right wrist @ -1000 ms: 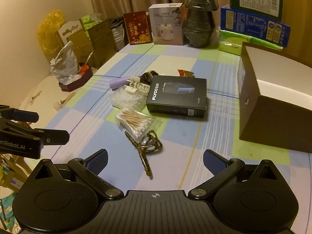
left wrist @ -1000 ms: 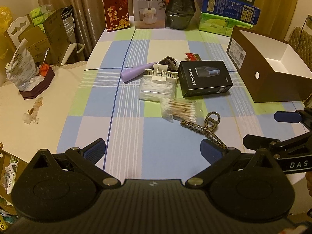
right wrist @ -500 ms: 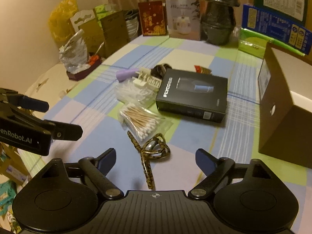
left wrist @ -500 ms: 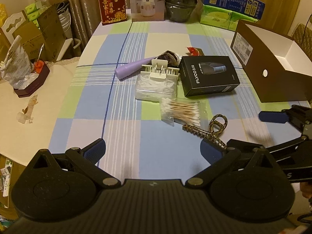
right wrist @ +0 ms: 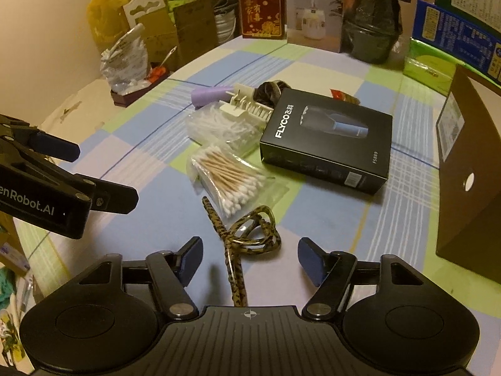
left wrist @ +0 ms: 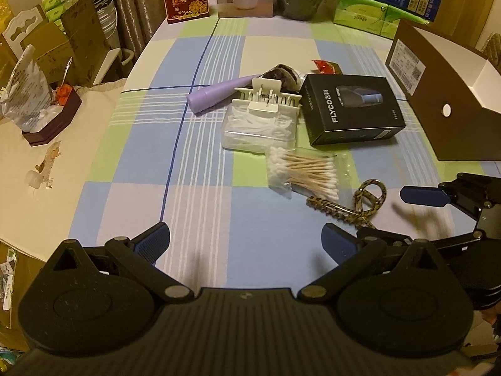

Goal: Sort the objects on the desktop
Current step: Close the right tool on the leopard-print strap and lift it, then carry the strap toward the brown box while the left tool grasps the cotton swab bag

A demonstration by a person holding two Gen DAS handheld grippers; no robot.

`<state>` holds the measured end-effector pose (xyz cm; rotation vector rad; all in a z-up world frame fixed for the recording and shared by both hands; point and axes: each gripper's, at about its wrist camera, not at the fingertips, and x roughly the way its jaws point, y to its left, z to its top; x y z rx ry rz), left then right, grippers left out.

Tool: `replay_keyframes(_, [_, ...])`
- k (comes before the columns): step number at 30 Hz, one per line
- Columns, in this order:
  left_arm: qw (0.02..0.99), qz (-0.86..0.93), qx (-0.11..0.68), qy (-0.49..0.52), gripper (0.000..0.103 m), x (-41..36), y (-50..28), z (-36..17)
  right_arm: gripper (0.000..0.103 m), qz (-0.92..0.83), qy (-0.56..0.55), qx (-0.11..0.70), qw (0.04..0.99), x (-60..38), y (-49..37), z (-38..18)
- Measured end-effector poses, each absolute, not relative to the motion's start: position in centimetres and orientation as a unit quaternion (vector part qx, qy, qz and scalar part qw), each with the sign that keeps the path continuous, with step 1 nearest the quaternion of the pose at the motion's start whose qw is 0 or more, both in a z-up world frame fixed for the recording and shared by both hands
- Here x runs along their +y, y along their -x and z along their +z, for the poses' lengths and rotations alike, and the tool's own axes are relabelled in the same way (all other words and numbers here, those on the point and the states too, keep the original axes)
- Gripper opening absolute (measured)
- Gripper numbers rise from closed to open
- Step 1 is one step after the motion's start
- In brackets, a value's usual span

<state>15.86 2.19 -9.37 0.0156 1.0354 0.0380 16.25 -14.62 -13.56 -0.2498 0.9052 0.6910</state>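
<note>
Nearest, the right gripper (right wrist: 250, 260) hangs with fingers spread, empty, straddling the leopard-print cord (right wrist: 247, 235) on the checked tablecloth (right wrist: 328, 228); pinch its looped knot squarely. The left gripper (left wrist: 245, 242) is likewise spread and empty. At 2 o'clock waits the brown storage box (right wrist: 466, 188)

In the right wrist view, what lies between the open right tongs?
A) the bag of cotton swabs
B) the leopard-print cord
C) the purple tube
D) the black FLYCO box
B: the leopard-print cord lies between the fingers of the open right tongs, which have not closed on it; the other items sit farther out on the table.
</note>
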Motion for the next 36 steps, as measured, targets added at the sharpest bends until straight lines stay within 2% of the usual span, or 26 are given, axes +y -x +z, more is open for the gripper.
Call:
replay_keyframes(8, [0.863,0.024,0.505,-0.007,0.102,2.3,-16.5,-10.4,0.059,0.333,0.148,0.415,0.834,-13.4,-16.7,-14.5])
replay_keyframes(10, [0.862,0.024,0.507,-0.007,0.102,2.3,-16.7,-10.5,0.05,0.338,0.158,0.408,0.833,-13.2,-16.6,-14.8])
replay_keyframes(11, [0.861,0.024,0.507,-0.007,0.102,2.3,-16.8,-10.6,0.041,0.342,0.161,0.407,0.831,-13.2,-16.6,-14.9])
replay_keyframes(12, [0.861,0.023,0.508,-0.008,0.102,2.3,-16.9,-10.7,0.037,0.345,0.163,0.407,0.83,-13.3,-16.6,-15.0])
replay_keyframes(21, [0.861,0.004,0.509,-0.007,0.101,1.3,-17.7,-11.2,0.036,0.327,0.145,0.433,0.827,-17.3,-16.6,-14.7])
replay_keyframes(29, [0.873,-0.045,0.486,-0.015,0.096,-0.5,-19.3,-11.4,0.036,0.24,0.095,0.462,0.849,-24.1,-16.9,-14.0])
replay_keyframes(36, [0.883,-0.095,0.457,-0.054,0.096,-1.0,-22.4,-12.2,0.036,0.161,0.055,0.474,0.864,-30.4,-17.1,-13.3])
